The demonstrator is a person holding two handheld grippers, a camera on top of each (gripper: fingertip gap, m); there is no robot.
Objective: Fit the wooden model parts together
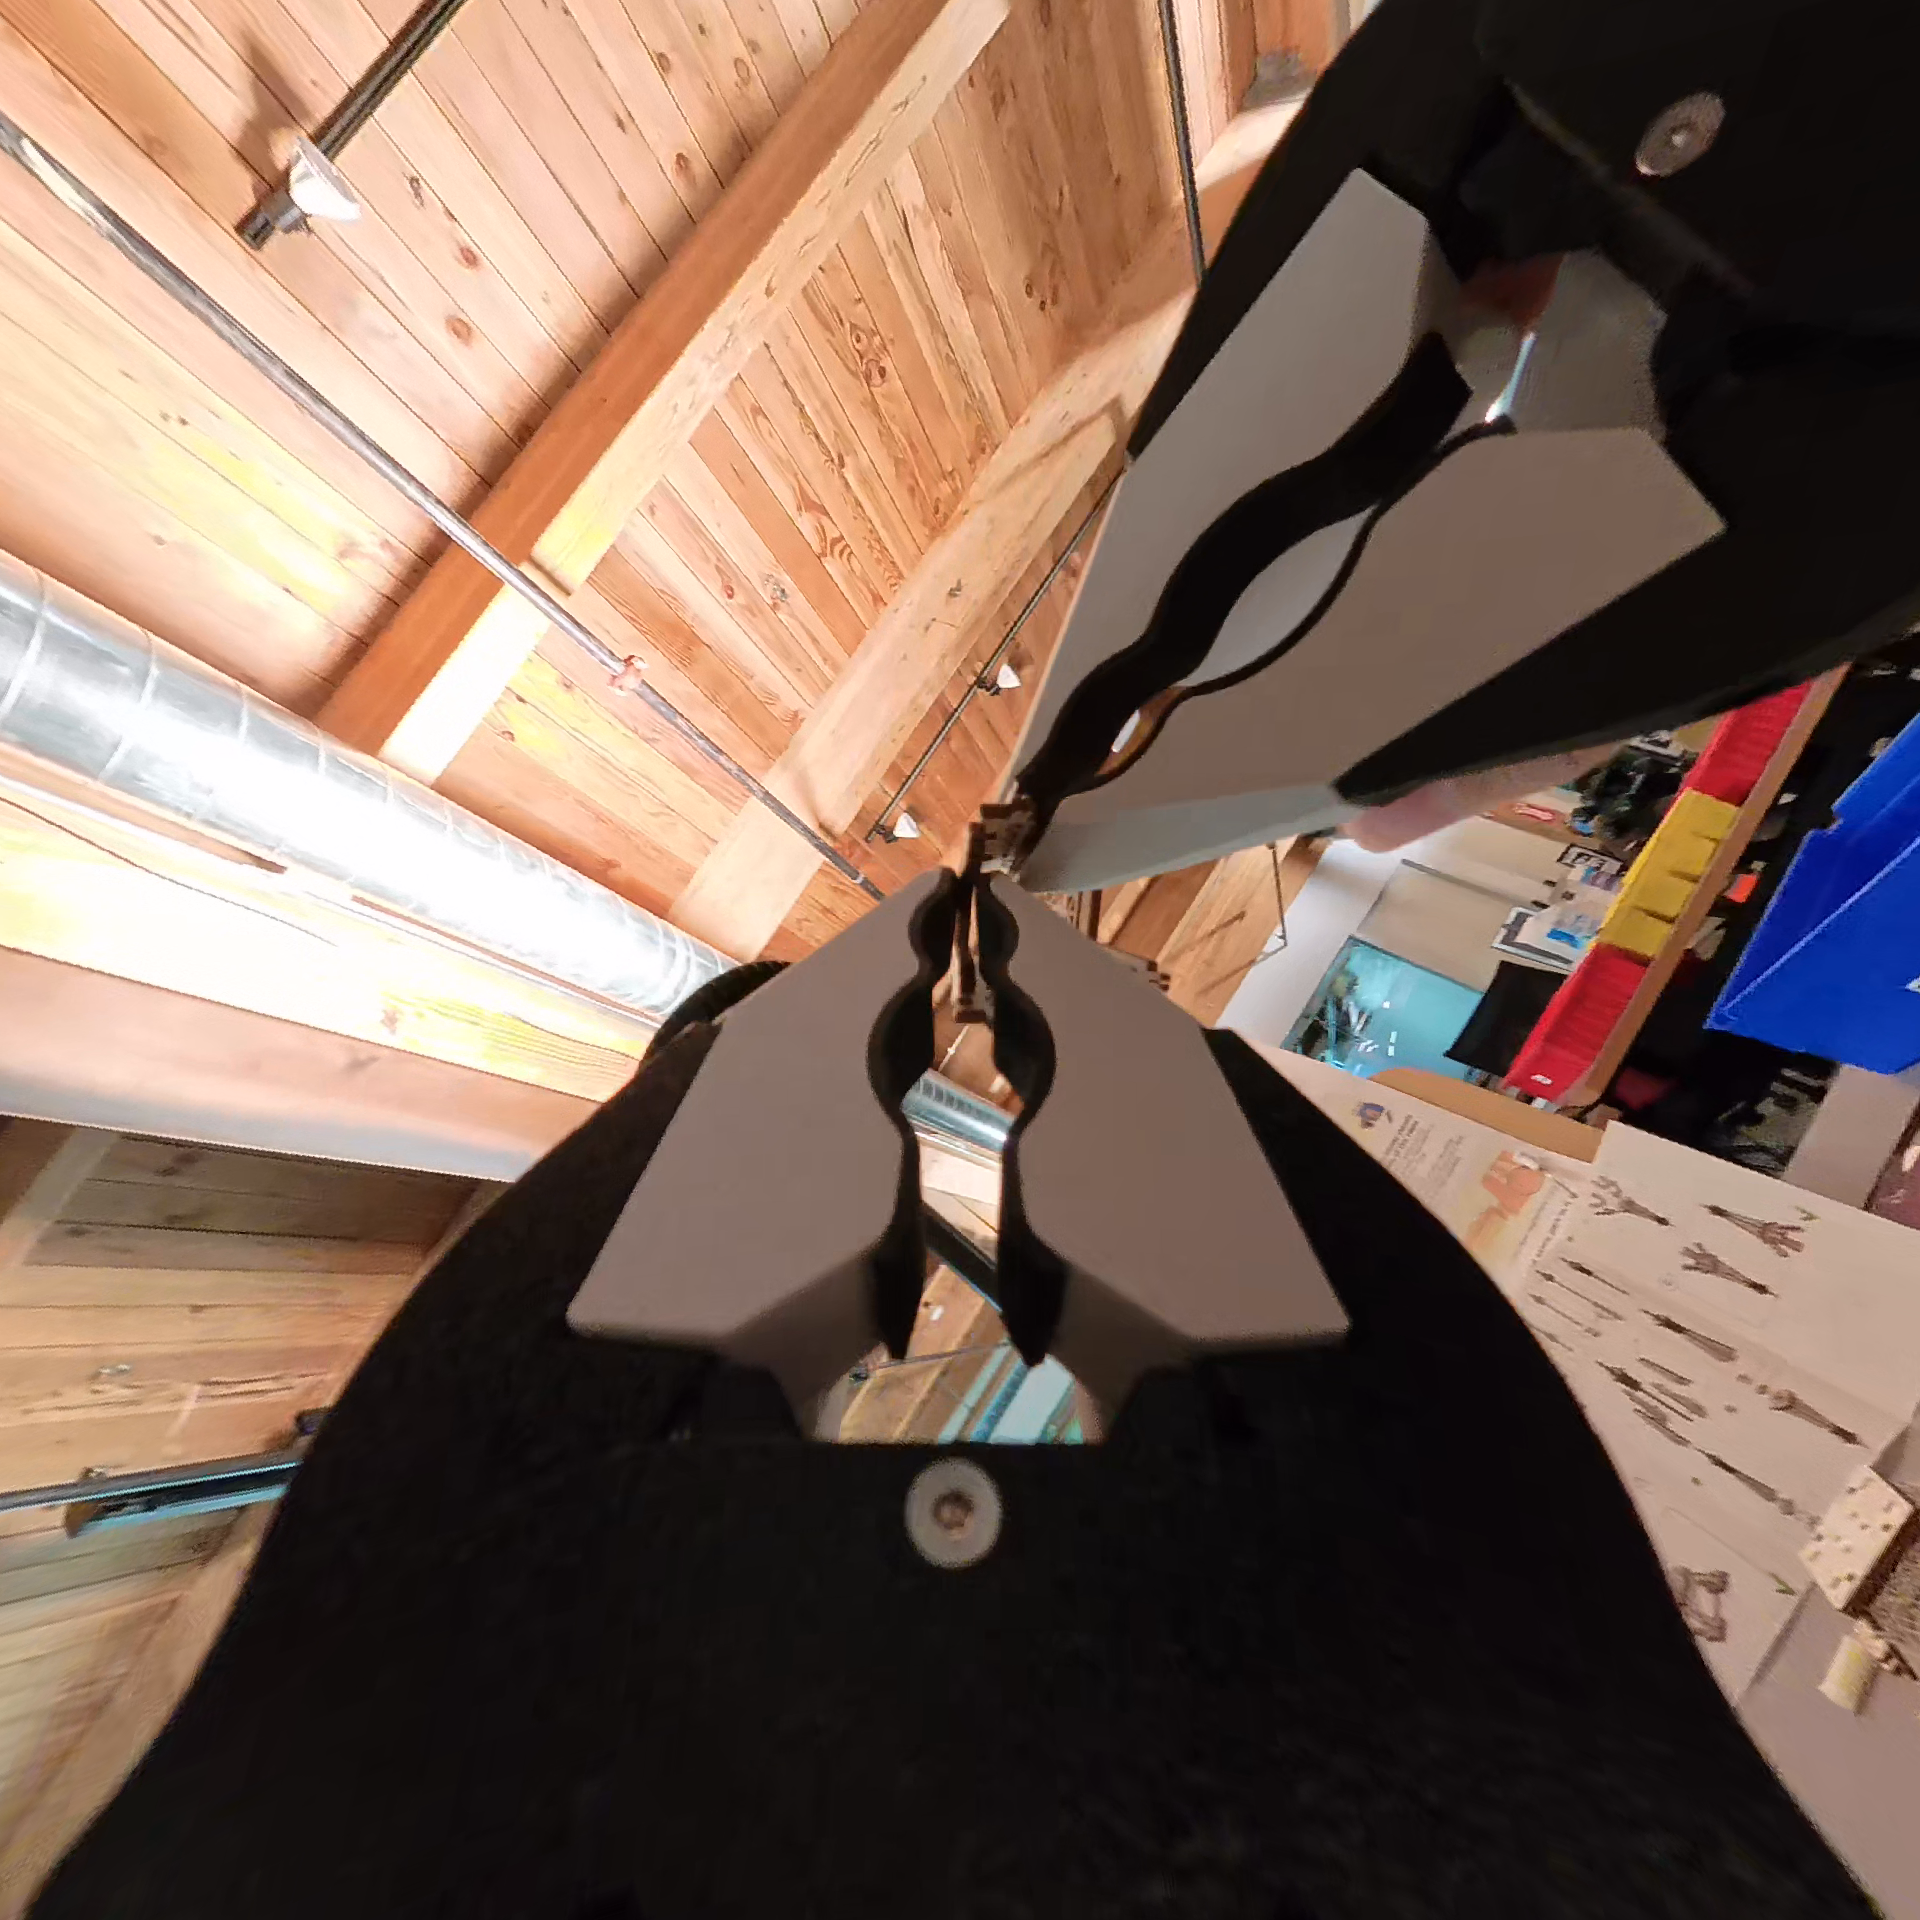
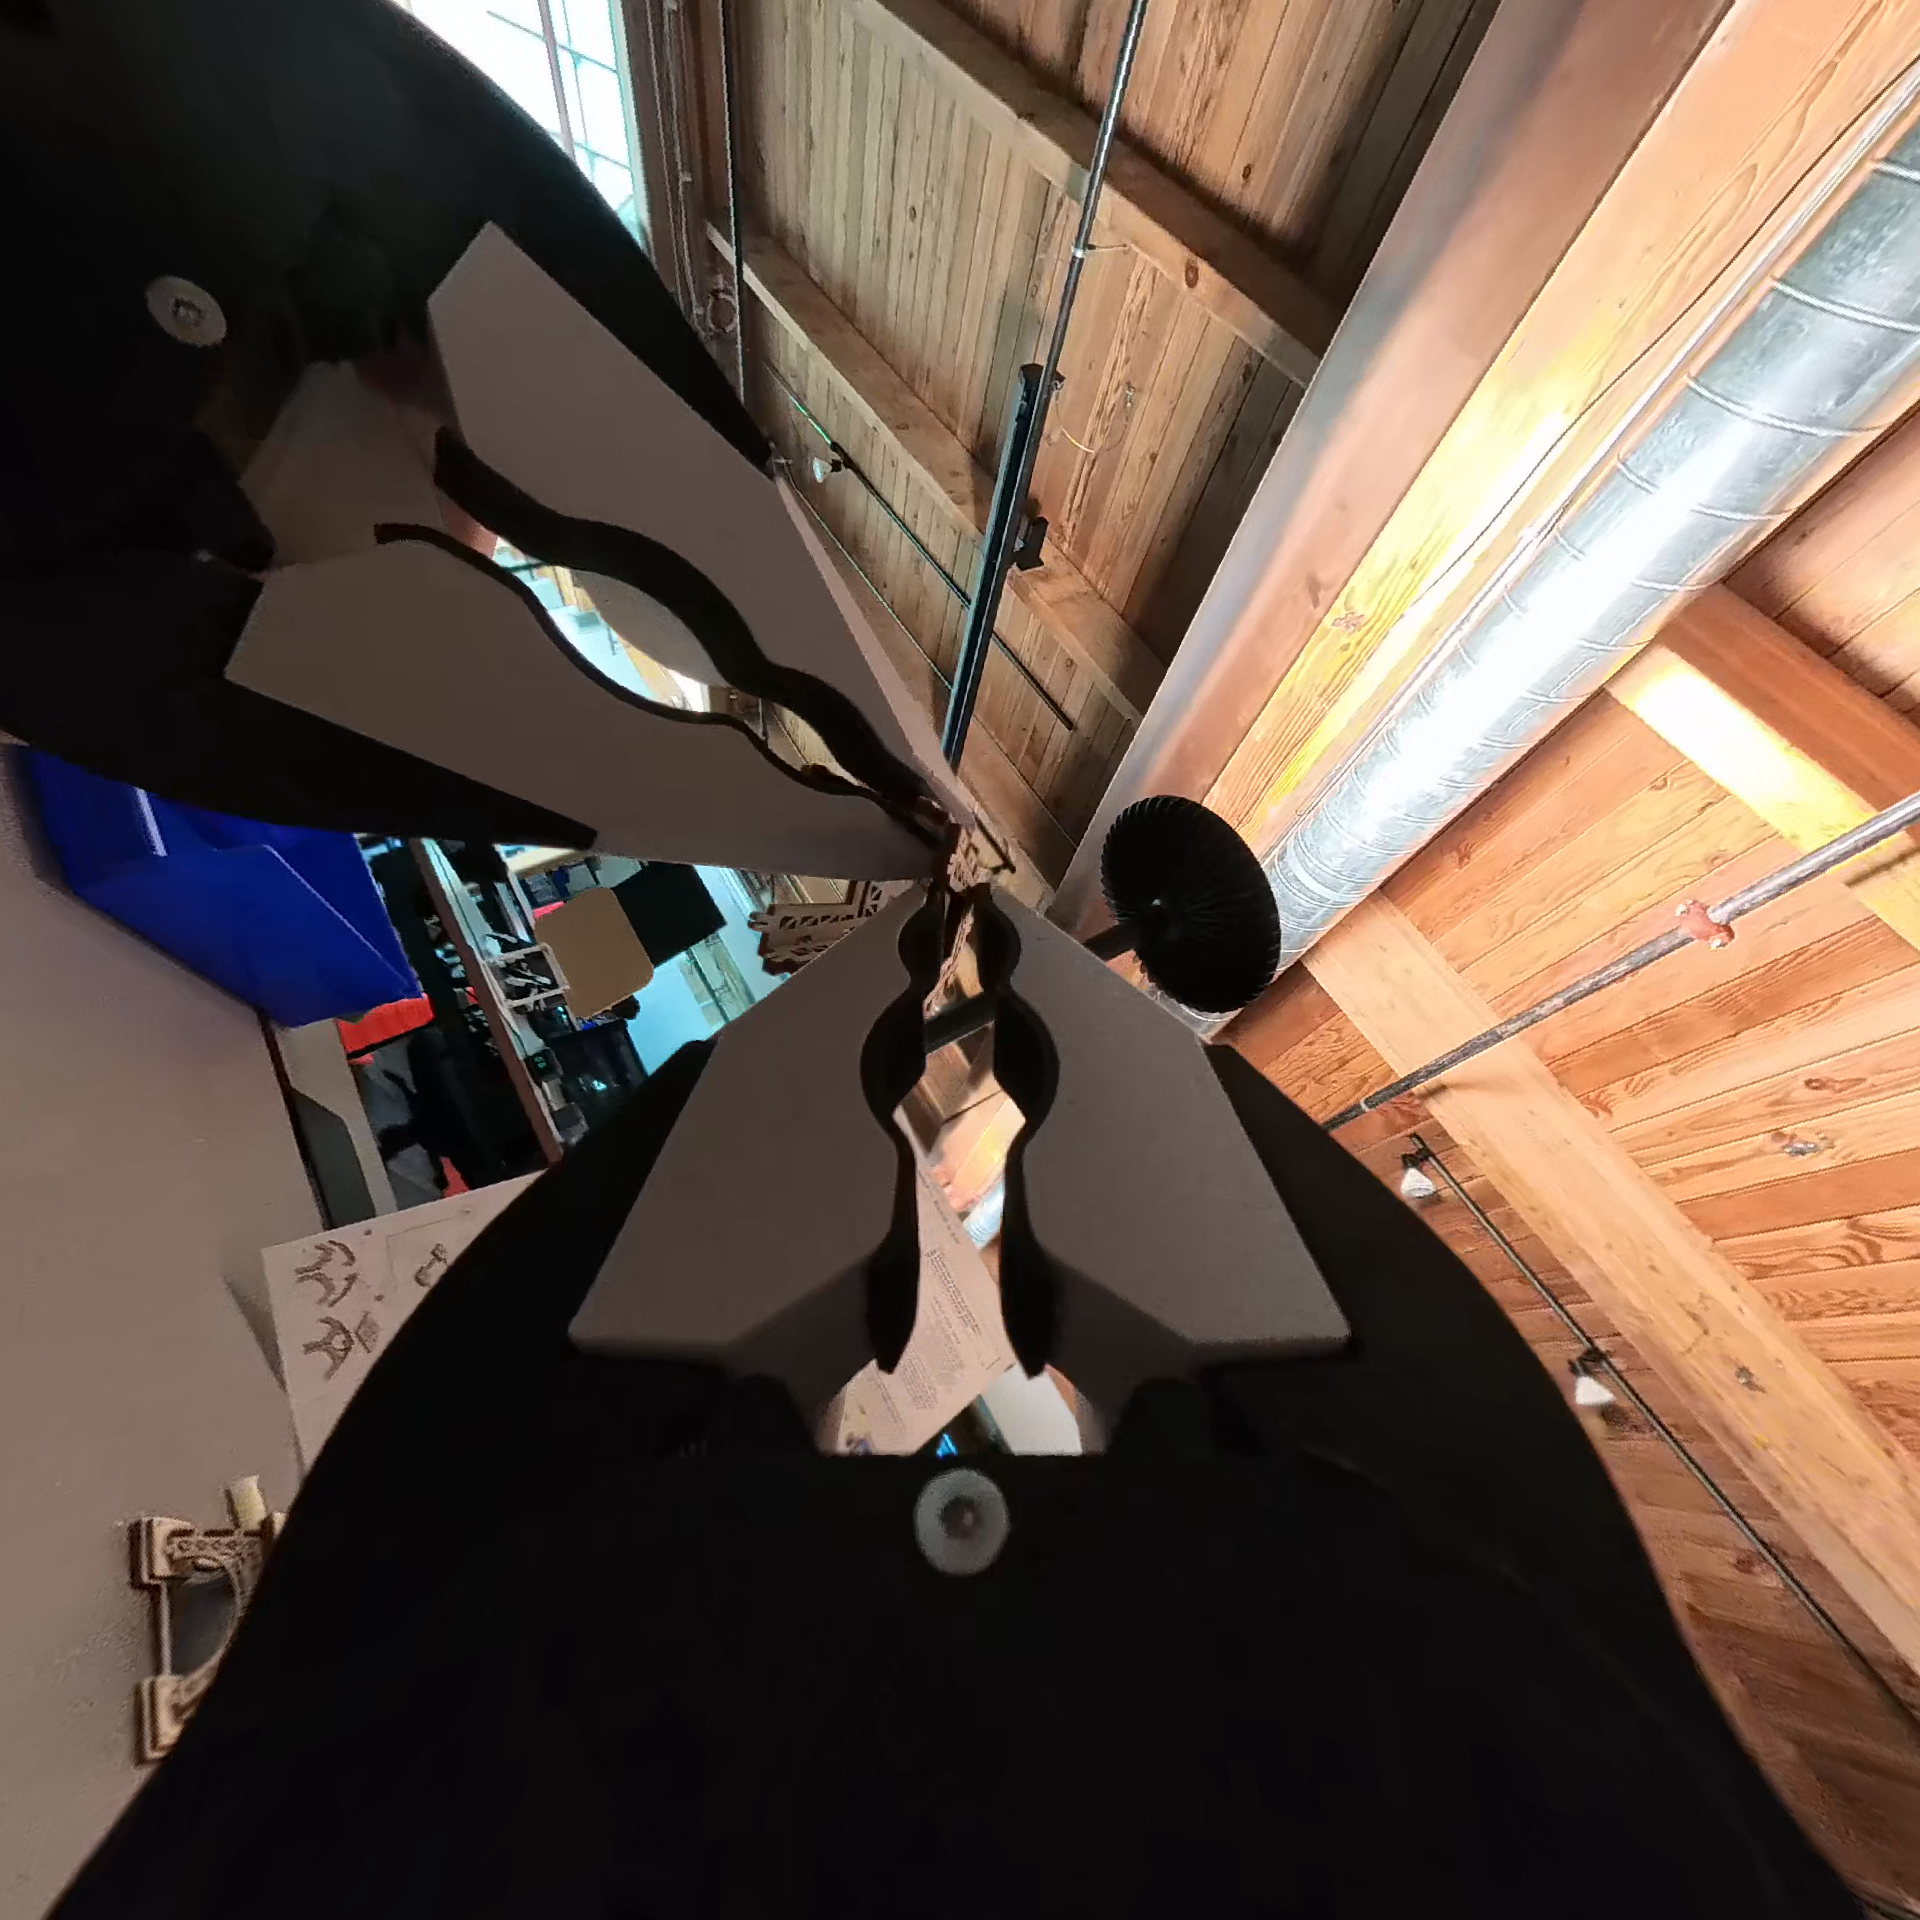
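Both cameras are tilting up toward a wooden plank ceiling [image 1: 644, 343], with a silver duct [image 1: 343, 748] running along it. Taking the desk [image 1: 1766, 1704] as landmark: it is showing only at the frame edges, carrying a printed instruction sheet [image 1: 1683, 1309], a pale perforated wooden part [image 1: 1860, 1532] and, in the right wrist view, a lattice wooden frame [image 2: 192, 1621] near the desk's edge. A blue bin [image 1: 1829, 914] is sitting beyond the desk's far side. Well above the desk, the left hand-held gripper [image 1: 971, 904] and right hand-held gripper [image 2: 961, 904] are meeting tip to tip. Each is pinching closed on a thin wooden model piece: the left on a narrow dark-edged strip [image 1: 966, 961], the right on a small notched piece [image 2: 971, 847]. The two pieces are touching at the tips; whether they are already interlocked, I cannot tell. A black finned disc on a rod [image 2: 1190, 914] is hanging beyond the grippers.
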